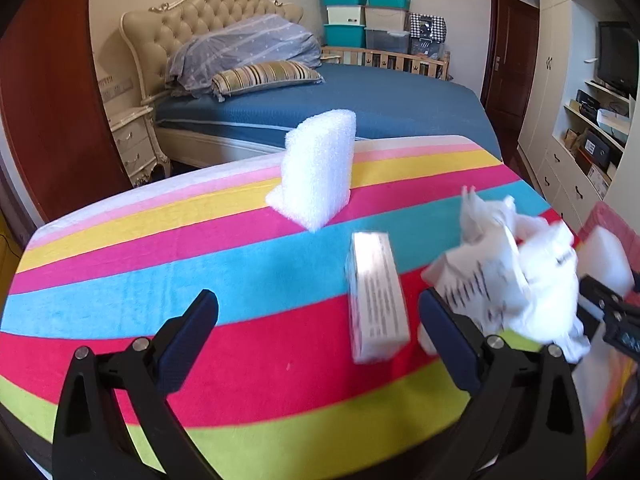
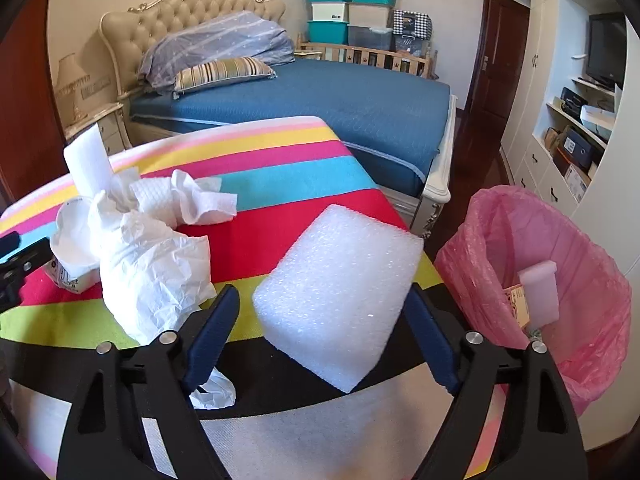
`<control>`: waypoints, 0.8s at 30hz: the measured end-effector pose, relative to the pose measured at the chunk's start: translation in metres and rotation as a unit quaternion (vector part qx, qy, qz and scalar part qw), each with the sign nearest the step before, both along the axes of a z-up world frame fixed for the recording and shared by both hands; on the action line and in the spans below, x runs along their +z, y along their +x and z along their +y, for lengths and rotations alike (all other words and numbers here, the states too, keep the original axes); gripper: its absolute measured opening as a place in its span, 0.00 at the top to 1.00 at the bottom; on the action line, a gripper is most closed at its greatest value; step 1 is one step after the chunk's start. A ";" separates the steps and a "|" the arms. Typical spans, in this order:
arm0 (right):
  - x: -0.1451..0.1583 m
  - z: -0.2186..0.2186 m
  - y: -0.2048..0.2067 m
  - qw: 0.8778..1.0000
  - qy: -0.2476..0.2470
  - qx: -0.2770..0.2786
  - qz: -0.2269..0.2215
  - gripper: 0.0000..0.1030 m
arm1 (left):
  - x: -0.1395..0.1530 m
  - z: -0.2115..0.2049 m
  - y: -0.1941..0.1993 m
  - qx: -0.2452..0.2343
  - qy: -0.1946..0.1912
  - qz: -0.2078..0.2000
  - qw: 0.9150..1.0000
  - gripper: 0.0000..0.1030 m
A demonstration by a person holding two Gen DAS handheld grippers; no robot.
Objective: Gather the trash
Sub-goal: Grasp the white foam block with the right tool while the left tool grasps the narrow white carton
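My left gripper [image 1: 318, 300] is open and empty above the striped table [image 1: 160, 264]. A small white printed box [image 1: 376, 296] lies just ahead of it, nearer its right finger. An upright white foam block [image 1: 318, 168] stands further back. Crumpled white paper [image 1: 516, 268] lies at the right. My right gripper [image 2: 320, 304] is shut on a white foam block [image 2: 340, 296], which it holds at the table's right edge. The crumpled paper [image 2: 148, 256] lies to its left. A bin with a pink bag [image 2: 580, 248] stands to its right, with foam [image 2: 540, 292] inside.
A crumpled tissue [image 2: 188, 196] lies behind the paper. A paper scrap [image 2: 214, 394] lies on the floor under the table edge. A blue bed [image 2: 320, 96] stands behind the table. White cabinets with shelves [image 2: 568, 120] line the right wall.
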State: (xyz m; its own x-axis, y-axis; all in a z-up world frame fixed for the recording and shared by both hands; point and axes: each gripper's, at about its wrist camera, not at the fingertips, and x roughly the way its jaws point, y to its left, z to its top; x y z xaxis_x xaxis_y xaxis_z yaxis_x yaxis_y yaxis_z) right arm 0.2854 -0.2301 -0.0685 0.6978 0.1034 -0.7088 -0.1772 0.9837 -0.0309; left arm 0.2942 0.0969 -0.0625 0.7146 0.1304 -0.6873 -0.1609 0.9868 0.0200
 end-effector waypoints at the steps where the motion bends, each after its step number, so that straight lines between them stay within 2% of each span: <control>1: 0.000 -0.002 0.000 1.000 0.003 -0.001 0.003 0.25 | -0.002 -0.001 0.008 -0.001 0.000 0.006 1.000 0.07; 4: -0.001 -0.007 0.004 1.000 0.012 -0.008 0.009 0.27 | -0.008 -0.006 0.022 -0.003 0.010 0.017 1.000 0.12; 6: -0.002 -0.009 0.005 1.000 0.018 -0.009 0.013 0.30 | -0.009 -0.004 0.026 0.002 -0.001 0.021 1.000 0.20; 7: -0.001 -0.010 0.004 1.000 0.022 -0.009 0.013 0.32 | -0.009 -0.003 0.026 0.001 -0.008 0.024 1.000 0.32; 9: -0.002 -0.011 0.005 1.000 0.027 -0.009 0.014 0.36 | -0.011 0.000 0.024 0.002 -0.017 0.034 0.999 0.39; 11: -0.001 -0.012 0.004 0.999 0.030 -0.009 0.014 0.38 | -0.018 0.001 0.025 -0.004 -0.011 0.050 0.999 0.54; 12: -0.001 -0.012 0.003 0.999 0.033 -0.005 0.012 0.38 | -0.022 0.001 0.026 -0.008 -0.014 0.063 0.998 0.54; 14: 0.001 -0.009 0.000 0.999 0.031 0.005 0.007 0.40 | -0.020 0.004 0.023 -0.008 -0.022 0.055 0.998 0.77; 18: 0.005 -0.004 -0.007 0.999 0.027 0.016 -0.009 0.41 | -0.018 -0.007 0.008 -0.025 -0.006 0.041 0.999 0.77; 24: 0.013 0.002 -0.035 0.999 0.027 0.042 -0.020 0.41 | 0.000 -0.021 -0.042 -0.027 0.020 -0.016 0.999 0.77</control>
State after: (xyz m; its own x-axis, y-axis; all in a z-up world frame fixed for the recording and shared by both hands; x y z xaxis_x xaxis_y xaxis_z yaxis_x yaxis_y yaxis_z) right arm 0.2503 -0.2278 -0.0557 0.7127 0.2010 -0.6720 -0.2596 0.9656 0.0135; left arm 0.2524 0.0763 -0.0620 0.7426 0.1175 -0.6594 -0.1082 0.9926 0.0550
